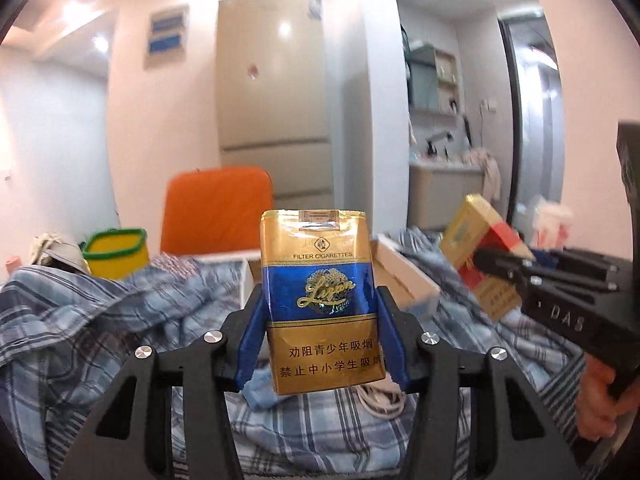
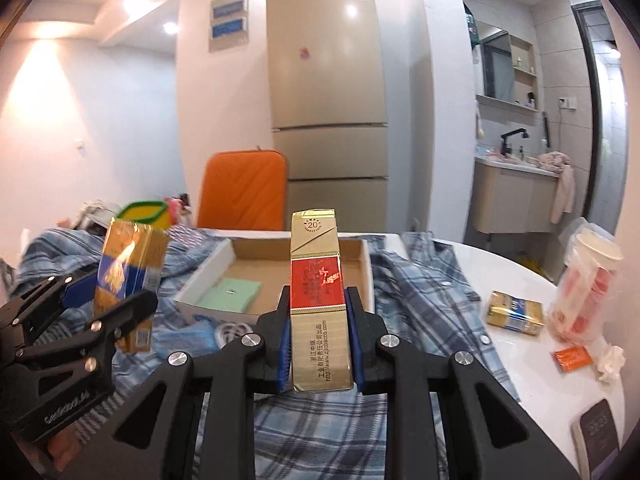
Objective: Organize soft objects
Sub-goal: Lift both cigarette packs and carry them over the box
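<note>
My left gripper [image 1: 320, 320] is shut on a soft blue-and-gold cigarette pack [image 1: 320, 280], which stands upright between the blue pads above the plaid cloth. The right wrist view shows that same pack [image 2: 128, 272] and the left gripper [image 2: 116, 296] at the left. My right gripper [image 2: 318, 320] is shut on the narrow sides of a red-and-gold cigarette box [image 2: 316, 300], also upright. From the left wrist view the right gripper [image 1: 492, 264] is at the right edge with the tilted red-and-gold box [image 1: 472, 240], and a hand shows below it.
An open cardboard tray [image 2: 224, 264] with a green pad [image 2: 230, 294] lies on a blue plaid shirt [image 2: 420, 280]. The white table [image 2: 520, 360] holds another blue-and-gold pack [image 2: 516, 312], bagged cups [image 2: 584, 280], an orange sachet [image 2: 572, 358] and a dark notebook [image 2: 598, 436]. Behind stand an orange chair [image 2: 244, 192] and a yellow basket [image 1: 116, 252].
</note>
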Motion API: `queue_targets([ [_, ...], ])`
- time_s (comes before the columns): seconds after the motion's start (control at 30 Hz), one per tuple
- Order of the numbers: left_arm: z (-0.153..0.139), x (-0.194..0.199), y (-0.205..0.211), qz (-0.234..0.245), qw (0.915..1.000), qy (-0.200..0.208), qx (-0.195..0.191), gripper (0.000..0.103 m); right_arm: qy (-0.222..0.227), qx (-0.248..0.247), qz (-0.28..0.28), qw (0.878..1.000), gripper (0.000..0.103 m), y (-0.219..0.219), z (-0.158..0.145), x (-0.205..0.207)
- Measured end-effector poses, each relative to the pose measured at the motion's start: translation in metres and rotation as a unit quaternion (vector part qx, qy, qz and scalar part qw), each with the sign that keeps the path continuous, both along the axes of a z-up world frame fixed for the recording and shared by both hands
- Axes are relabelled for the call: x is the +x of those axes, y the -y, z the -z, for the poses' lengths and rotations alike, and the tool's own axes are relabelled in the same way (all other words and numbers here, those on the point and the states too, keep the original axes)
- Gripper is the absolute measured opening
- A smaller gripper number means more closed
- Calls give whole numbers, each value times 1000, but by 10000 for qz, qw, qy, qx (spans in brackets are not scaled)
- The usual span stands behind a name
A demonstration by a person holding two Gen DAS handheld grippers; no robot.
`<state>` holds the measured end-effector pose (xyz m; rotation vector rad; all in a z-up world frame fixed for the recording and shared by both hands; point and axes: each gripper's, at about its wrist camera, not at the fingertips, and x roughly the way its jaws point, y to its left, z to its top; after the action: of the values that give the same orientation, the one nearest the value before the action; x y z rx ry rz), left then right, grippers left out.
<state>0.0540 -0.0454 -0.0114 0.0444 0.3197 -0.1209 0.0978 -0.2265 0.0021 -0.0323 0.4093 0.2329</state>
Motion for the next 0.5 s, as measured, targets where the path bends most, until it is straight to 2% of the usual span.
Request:
queue_targets([
  [0.1, -4, -4, -6, -89, 9996, 230, -124, 51, 242, -176, 6, 9996, 25, -6, -2, -8],
  [0.37, -7, -10, -6, -128, 9992, 361, -114, 51, 449, -42, -68, 9990, 25, -5, -8, -16],
  [0.5, -15, -17, -9, -224, 9979, 593, -125, 51, 541, 65, -80, 9985, 25, -3, -11, -18],
])
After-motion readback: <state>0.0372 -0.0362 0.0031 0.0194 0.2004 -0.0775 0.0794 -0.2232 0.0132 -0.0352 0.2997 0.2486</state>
